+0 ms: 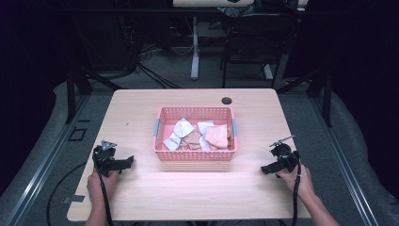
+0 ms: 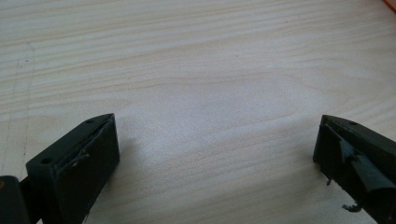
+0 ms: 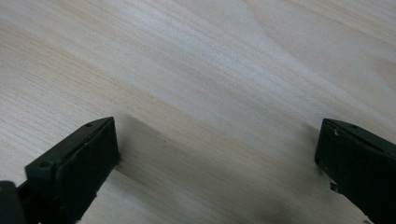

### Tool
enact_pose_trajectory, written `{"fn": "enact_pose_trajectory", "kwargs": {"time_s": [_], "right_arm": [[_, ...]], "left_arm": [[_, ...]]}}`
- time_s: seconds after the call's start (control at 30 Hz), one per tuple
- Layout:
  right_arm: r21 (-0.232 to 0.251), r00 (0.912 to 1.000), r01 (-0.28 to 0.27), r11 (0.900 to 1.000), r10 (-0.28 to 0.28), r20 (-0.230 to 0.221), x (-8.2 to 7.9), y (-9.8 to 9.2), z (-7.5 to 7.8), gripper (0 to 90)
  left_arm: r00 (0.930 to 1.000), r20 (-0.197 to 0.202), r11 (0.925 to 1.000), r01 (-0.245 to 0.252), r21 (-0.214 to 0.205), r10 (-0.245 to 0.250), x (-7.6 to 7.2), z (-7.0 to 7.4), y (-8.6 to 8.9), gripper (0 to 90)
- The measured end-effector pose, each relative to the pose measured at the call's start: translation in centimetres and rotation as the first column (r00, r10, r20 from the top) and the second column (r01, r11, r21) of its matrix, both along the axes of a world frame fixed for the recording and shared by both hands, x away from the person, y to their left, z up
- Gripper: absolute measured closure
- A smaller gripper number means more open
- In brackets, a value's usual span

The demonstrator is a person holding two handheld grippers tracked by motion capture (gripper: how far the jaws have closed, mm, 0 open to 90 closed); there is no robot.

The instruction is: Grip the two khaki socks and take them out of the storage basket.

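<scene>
From the high view, a pink basket (image 1: pixel 195 135) sits at the middle of the pale wood table (image 1: pixel 141 197), holding folded white and peach-brown cloths (image 1: pixel 200 135) whose count is hard to make out. Bare tabletop lies on every side of it, widest along the near edge. The left gripper (image 1: pixel 126 163) rests near the left edge, the right gripper (image 1: pixel 266 170) near the right edge, both well apart from the basket and each held by a hand. A dark round hole (image 1: pixel 227 100) sits by the far edge. Beyond it, grey floor, table legs and cables fade into darkness.

In the left gripper view, the jaws stand wide apart over bare wood grain, nothing between them; an orange sliver is cut off at the top right corner.

In the right gripper view, the jaws are likewise spread over bare wood.
</scene>
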State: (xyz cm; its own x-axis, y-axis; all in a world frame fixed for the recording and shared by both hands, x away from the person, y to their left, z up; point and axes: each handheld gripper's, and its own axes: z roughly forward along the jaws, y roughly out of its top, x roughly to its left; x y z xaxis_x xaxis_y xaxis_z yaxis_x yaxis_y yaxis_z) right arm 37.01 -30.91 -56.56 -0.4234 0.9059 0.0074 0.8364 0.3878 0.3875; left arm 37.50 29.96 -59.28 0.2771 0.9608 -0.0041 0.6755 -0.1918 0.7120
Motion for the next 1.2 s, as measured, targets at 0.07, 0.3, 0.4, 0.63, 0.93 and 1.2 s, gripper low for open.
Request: {"fn": "enact_pose_trajectory", "kwargs": {"time_s": [0.07,0.3,0.4,0.63,0.93,1.2], "right_arm": [[0.0,1.0,0.001,1.0,-0.001,0.0,0.0,0.0,0.0,0.0],[-0.003,1.0,0.005,1.0,-0.005,-0.007,0.1,0.1,0.0,0.0],[-0.012,0.9999,0.002,0.9999,-0.002,-0.017,0.1,0.0,0.1,0.0],[-0.02,0.9987,-0.012,0.9997,0.011,-0.049,0.5,-0.1,0.7,3.1],[-0.008,0.9988,-0.02,0.9998,0.02,-0.046,0.8,0.1,3.1,0.6],[0.018,0.9993,-0.036,0.9992,0.036,0.011,0.7,0.3,6.1,1.3]], "left_arm": [[1.0,0.0,1.0,0.0,0.0,0.0,0.0,0.0,0.0,0.2],[1.0,0.0,1.0,-0.001,0.0,0.001,0.0,0.0,0.0,0.2],[1.0,0.0,1.0,-0.001,0.0,0.001,0.0,0.0,0.0,0.2],[1.0,-0.001,1.0,0.003,0.003,-0.003,0.1,0.0,0.0,0.2],[1.0,0.001,1.0,0.004,0.006,-0.004,0.0,0.0,0.0,0.3],[0.9999,-0.003,0.9999,-0.012,0.006,0.012,0.0,0.0,-0.1,0.2]]}}
